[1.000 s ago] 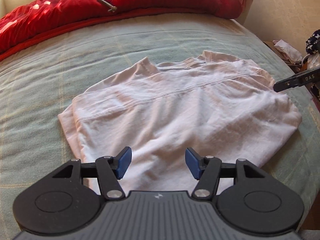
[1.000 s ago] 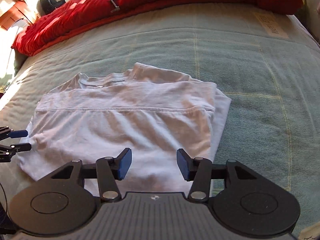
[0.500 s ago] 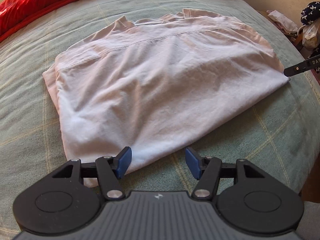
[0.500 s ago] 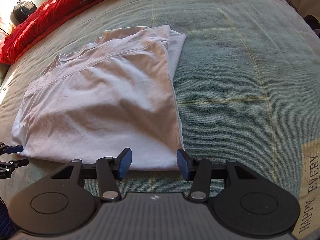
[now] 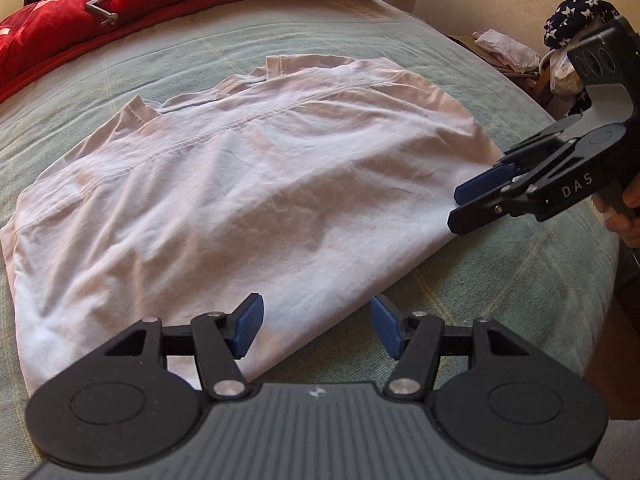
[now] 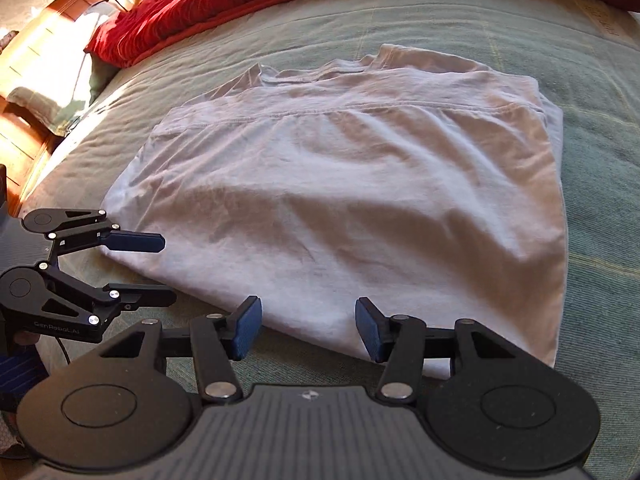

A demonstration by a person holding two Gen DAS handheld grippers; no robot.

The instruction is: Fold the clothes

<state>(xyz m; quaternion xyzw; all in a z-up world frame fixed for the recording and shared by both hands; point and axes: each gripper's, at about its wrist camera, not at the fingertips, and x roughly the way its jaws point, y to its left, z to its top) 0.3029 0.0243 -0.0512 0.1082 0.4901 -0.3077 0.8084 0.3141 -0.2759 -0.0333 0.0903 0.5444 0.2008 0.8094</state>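
Shirt [image 5: 248, 200], white and partly folded, lies flat on the green bedspread [image 5: 500, 300], collar toward twelve o'clock and near fold edge toward six. Its long axis runs roughly nine to three across both views.

Left claw [image 5: 316, 330] stands wide with nothing between the pads, poised over the near edge at the shirt's left-hand corner. Right claw [image 6: 308, 330] is likewise wide and empty, over the near edge toward the right-hand corner; in the left view it sits at three o'clock, just beside the cloth.

Judgement: each claw is nearer its own corner. The next lift depends on both taking the near edge and carrying it toward twelve.
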